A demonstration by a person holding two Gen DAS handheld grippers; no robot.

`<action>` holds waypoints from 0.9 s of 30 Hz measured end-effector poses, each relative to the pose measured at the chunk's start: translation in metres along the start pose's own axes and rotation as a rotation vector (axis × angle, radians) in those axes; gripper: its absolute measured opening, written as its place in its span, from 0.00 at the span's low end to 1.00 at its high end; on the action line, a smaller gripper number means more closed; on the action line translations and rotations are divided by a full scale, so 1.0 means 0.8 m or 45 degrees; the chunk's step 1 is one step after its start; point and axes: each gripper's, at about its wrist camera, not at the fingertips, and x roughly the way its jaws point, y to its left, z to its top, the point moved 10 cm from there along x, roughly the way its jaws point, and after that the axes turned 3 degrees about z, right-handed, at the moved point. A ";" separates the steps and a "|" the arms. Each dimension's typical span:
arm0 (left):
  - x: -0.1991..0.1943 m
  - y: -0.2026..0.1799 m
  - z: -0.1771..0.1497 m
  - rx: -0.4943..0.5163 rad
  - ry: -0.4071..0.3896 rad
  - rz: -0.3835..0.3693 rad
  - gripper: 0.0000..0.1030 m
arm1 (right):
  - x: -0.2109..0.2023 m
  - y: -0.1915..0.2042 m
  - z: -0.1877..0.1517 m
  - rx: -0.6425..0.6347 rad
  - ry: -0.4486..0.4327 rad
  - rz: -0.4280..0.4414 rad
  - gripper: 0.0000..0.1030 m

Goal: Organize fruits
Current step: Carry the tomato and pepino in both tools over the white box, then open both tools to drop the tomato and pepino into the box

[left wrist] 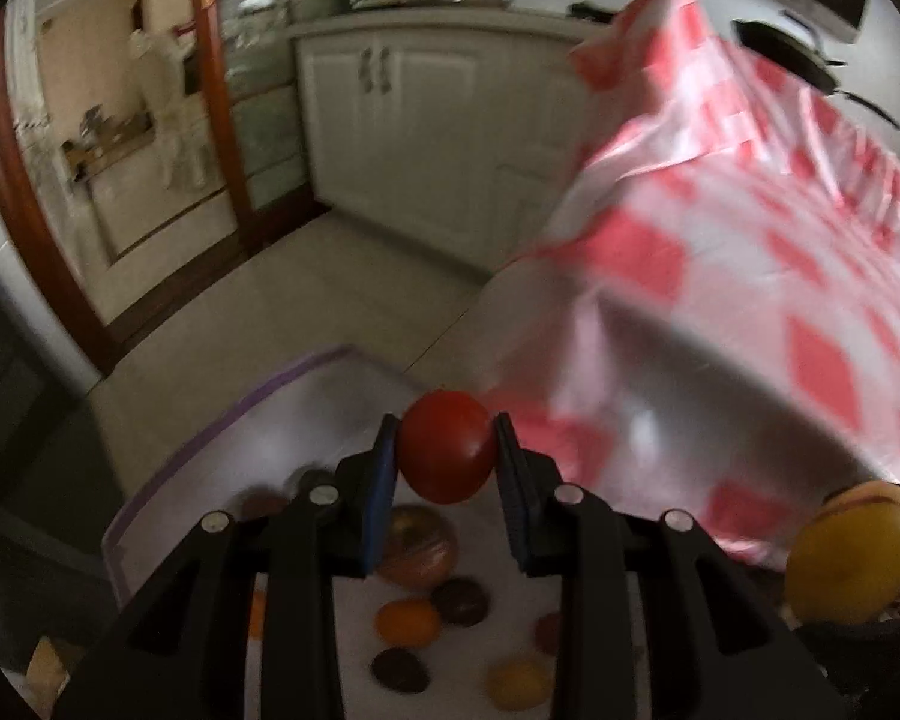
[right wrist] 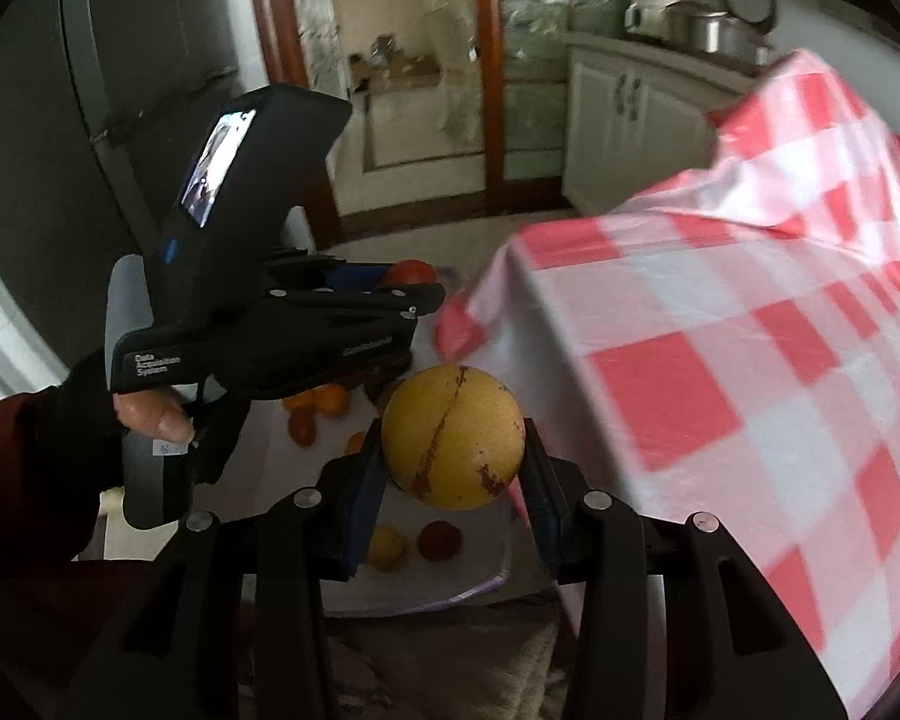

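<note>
While both claws are busy, each one has a fruit in it. The left gripper (left wrist: 447,450) is pinching a red fruit (left wrist: 446,446) between its two blue pads, and the fruit is up in the air, not resting on anything. The right gripper (right wrist: 453,456) is pinching a yellow fruit (right wrist: 453,435) with brown marks on its skin, and that one is in the air too.

Under both claws sits a white tray (left wrist: 258,414) with a purple edge, with more small fruits (left wrist: 408,621) lying on it, orange, dark and yellow ones. The table with the red and white checked cloth (right wrist: 720,360) is off to the right of both claws and higher than the tray. The right claw is the nearer one to it, and the left claw is farther away on the other side. So I think the yellow fruit could get to the table first, if that is where the fruits go
</note>
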 end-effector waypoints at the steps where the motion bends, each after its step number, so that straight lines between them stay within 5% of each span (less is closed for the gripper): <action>1: 0.004 0.006 -0.004 -0.012 0.017 0.009 0.31 | 0.010 0.005 -0.001 -0.011 0.028 0.009 0.41; 14: 0.058 0.078 -0.056 -0.202 0.215 0.125 0.31 | 0.130 0.052 -0.038 -0.241 0.339 0.026 0.41; 27: 0.101 0.102 -0.111 -0.311 0.364 0.168 0.31 | 0.187 0.043 -0.073 -0.181 0.482 0.007 0.41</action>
